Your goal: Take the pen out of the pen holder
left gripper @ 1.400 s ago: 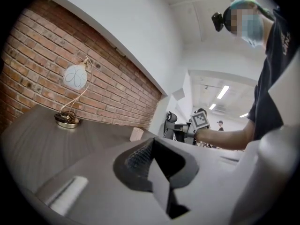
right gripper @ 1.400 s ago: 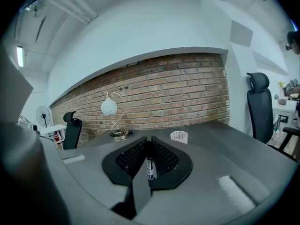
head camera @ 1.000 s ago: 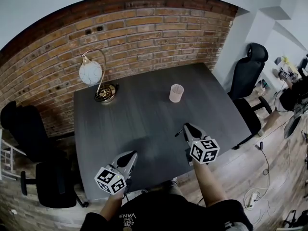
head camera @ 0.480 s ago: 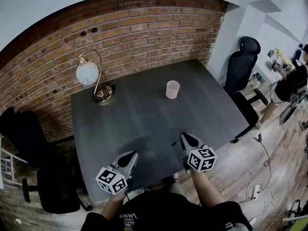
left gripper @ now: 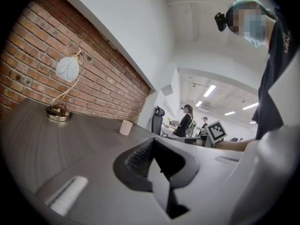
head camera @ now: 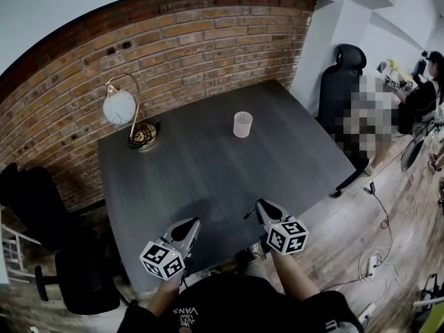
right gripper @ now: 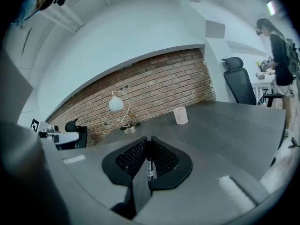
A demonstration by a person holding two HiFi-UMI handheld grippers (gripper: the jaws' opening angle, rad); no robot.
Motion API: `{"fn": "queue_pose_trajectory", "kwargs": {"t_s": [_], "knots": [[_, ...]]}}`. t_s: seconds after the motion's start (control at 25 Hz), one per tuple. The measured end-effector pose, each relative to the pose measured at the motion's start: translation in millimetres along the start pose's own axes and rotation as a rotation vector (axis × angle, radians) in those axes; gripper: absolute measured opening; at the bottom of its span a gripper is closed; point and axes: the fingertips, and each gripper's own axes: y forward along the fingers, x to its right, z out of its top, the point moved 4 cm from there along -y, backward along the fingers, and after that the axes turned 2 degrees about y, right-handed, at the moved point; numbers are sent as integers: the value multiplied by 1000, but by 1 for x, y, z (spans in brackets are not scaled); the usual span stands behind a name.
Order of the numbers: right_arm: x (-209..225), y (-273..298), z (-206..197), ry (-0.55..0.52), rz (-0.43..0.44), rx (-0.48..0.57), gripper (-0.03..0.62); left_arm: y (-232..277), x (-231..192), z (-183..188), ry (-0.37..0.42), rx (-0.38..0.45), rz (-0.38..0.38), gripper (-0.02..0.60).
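The pale pink pen holder (head camera: 243, 124) stands upright far back on the dark grey table (head camera: 208, 165), with no pen showing in it. It also shows small in the left gripper view (left gripper: 125, 127) and the right gripper view (right gripper: 180, 116). My right gripper (head camera: 261, 208) hovers over the table's near edge, shut on a black pen (right gripper: 149, 167) clamped between its pads (right gripper: 164, 158). The pen's tip pokes out to the left (head camera: 248, 214). My left gripper (head camera: 190, 226) sits beside it at the near edge, jaws together with nothing in them (left gripper: 152, 145).
A brass desk lamp with a white globe (head camera: 119, 108) stands at the table's back left, before the brick wall. Black office chairs stand to the right (head camera: 343, 75) and the left (head camera: 38, 207). A person (head camera: 424, 92) works at a far desk.
Both grippers have drawn back toward the table's near edge, away from the pen holder. The right one still holds the pen. The head view has shifted a little.
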Motion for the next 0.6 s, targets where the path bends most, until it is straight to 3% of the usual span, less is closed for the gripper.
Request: {"fn": "queue_pose_trajectory", "kwargs": {"t_s": [0.6], "knots": [[-22, -7, -36, 24, 42, -56, 31, -4, 5, -11, -6, -22, 6, 52]]}}
